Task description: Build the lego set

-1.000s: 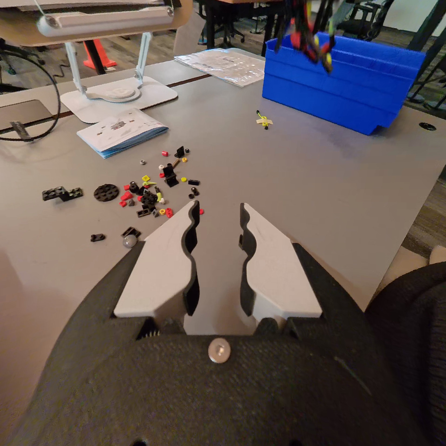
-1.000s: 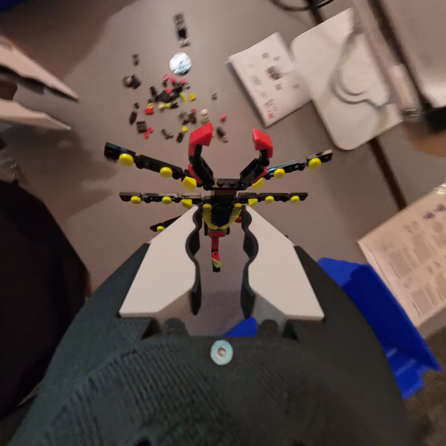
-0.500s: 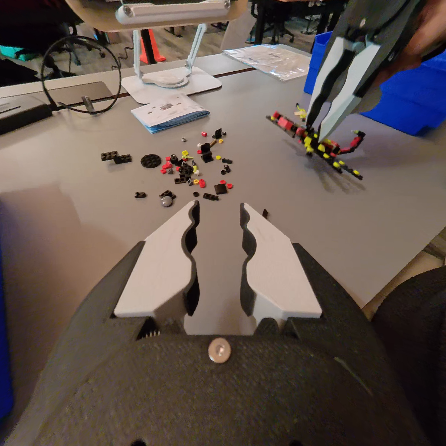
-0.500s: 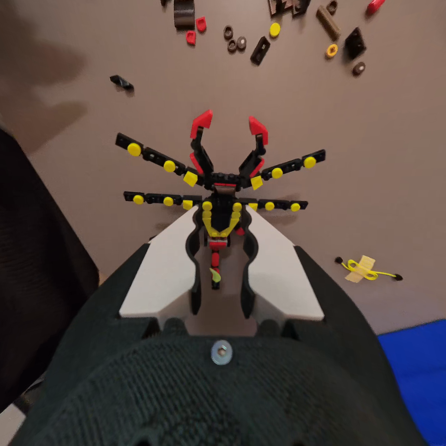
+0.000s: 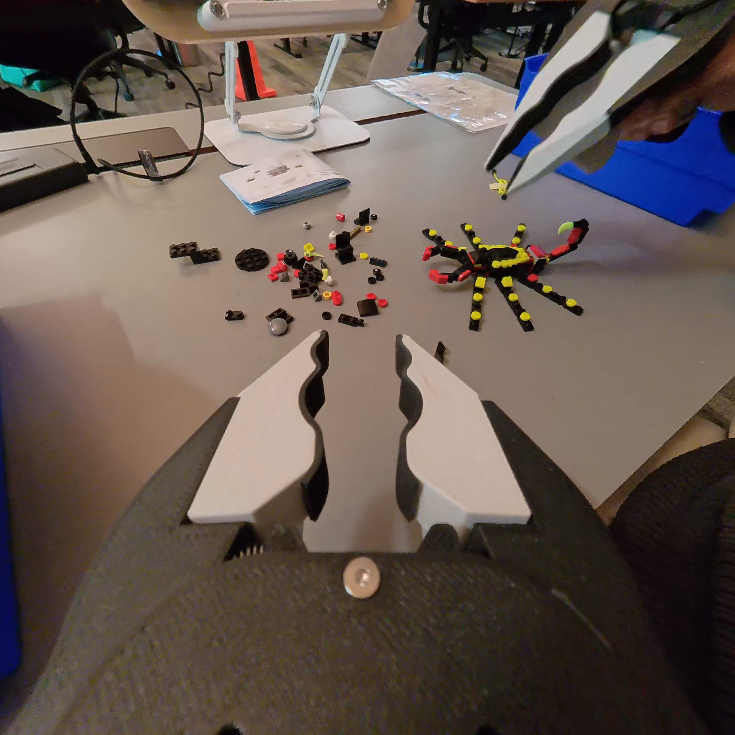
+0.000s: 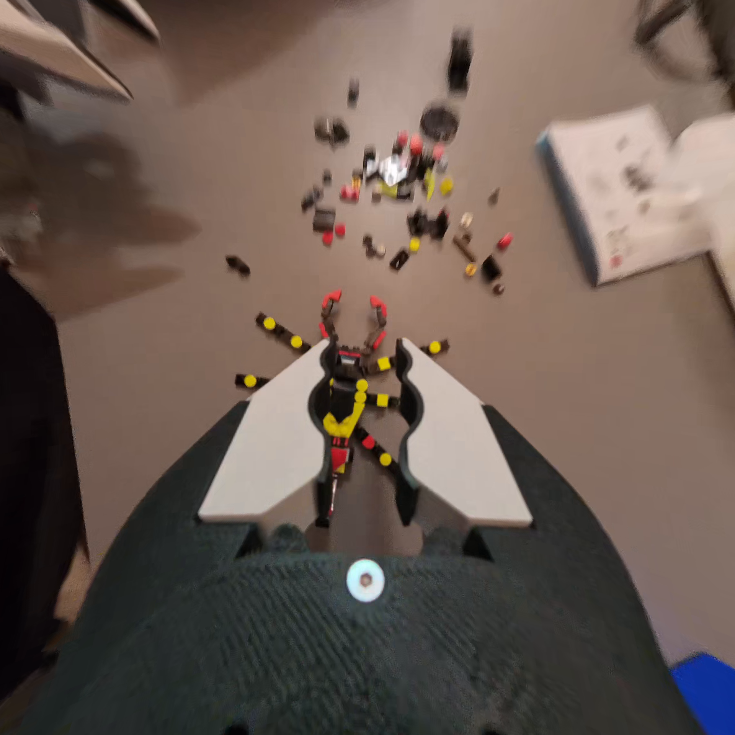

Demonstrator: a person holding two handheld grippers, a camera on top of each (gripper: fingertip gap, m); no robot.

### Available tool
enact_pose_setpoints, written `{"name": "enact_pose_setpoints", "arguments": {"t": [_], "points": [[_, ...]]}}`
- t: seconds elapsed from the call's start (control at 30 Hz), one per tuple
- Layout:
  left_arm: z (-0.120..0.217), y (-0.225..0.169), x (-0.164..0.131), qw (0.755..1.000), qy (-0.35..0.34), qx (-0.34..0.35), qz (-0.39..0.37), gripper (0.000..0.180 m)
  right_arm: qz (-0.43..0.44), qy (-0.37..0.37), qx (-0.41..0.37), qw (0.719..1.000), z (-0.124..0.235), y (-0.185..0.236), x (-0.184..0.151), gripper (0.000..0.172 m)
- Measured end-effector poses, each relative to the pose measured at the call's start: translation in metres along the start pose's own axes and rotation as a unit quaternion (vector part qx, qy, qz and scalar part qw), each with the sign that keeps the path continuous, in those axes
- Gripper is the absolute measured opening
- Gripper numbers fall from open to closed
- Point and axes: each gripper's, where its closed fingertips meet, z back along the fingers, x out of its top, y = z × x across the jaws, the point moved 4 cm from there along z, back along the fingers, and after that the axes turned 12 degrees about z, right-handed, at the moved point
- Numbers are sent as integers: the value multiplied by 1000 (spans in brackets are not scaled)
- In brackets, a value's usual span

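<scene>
a grey table point(image 5: 517, 417) in an office-like room, with chairs and an orange cone far behind it. nearest me, my left gripper point(image 5: 362, 342) hangs over bare table, its jaws spread with nothing between them; a small black piece point(image 5: 440, 351) lies just to the right of its right fingertip. a little farther, the scatter of loose bricks point(image 5: 314, 274), black, red and yellow, spreads in front of that gripper, with a grey dome piece point(image 5: 278, 327) closest. right of the scatter, the brick scorpion point(image 5: 501, 258) stands on the table, legs splayed, tail curled up at its right end. my right gripper point(image 5: 497, 181) is raised above and beyond it, jaws apart, holding nothing; its own view is blurred and shows the model point(image 6: 346, 401) below, between the fingers but lying on the table, not pinched.

what could go wrong, as i judge it: the thin legs and tail look loosely joined, so a sideways knock from either gripper could break one off or push the model into the loose bricks. a low sweep of my left gripper could scatter the small pieces toward the near edge.

farther off lie a blue-edged booklet point(image 5: 286, 181), a white stand's base point(image 5: 286, 131) and a clear plastic bag point(image 5: 445, 97). the blue bin point(image 5: 656, 175) sits far right; i cannot see inside it.
</scene>
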Motion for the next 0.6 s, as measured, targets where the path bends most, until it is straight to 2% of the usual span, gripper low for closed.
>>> {"name": "enact_pose_setpoints", "arguments": {"t": [0.1, 0.2, 0.37, 0.6], "points": [[0, 1, 0, 1000, -1, 0, 4, 31, -34, -69, -26, 997, 15, 1, -6, 40], [-4, 4, -3, 1000, 7, 1, 12, 31, -66, -40, -15, 997, 3, 15, -28, 54], [-12, 6, -5, 1000, 17, 3, 14, 31, -15, 23, -71, 997, -14, 27, -36, 45], [-19, 5, -6, 1000, 26, -2, 12, 31, -15, 120, -24, 992, -33, 26, -34, 43]]}}
